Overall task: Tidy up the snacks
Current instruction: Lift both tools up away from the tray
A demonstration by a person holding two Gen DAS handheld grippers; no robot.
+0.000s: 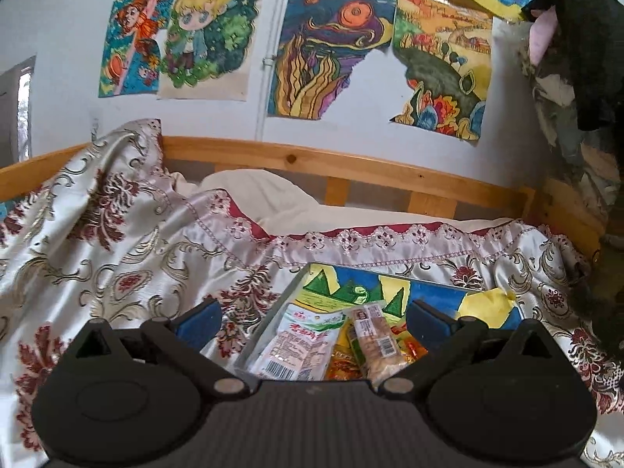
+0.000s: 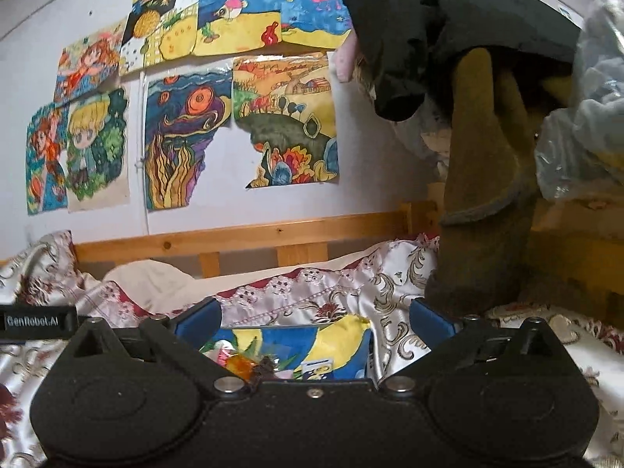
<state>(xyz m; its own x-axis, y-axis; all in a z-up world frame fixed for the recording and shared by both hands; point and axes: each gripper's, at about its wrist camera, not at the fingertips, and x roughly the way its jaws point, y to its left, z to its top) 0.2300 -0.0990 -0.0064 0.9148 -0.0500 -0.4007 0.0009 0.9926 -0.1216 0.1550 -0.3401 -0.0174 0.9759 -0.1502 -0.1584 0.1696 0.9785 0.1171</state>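
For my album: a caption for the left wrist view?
Open left gripper above a painted box of snack packets on a floral bedspread.

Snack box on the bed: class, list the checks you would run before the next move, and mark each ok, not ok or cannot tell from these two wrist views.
1. Left gripper open, nothing between its fingers: ok.
2. Right gripper open wide, nothing held: ok.
3. Snack box lies flat on the patterned bedspread: ok.
4. White snack packet and the narrow barcoded packet are inside the box: ok.
5. All snacks gathered, none left on the bed: cannot tell, since both grippers hide the near part.
6. Hanging brown garment is clear of the box: ok.
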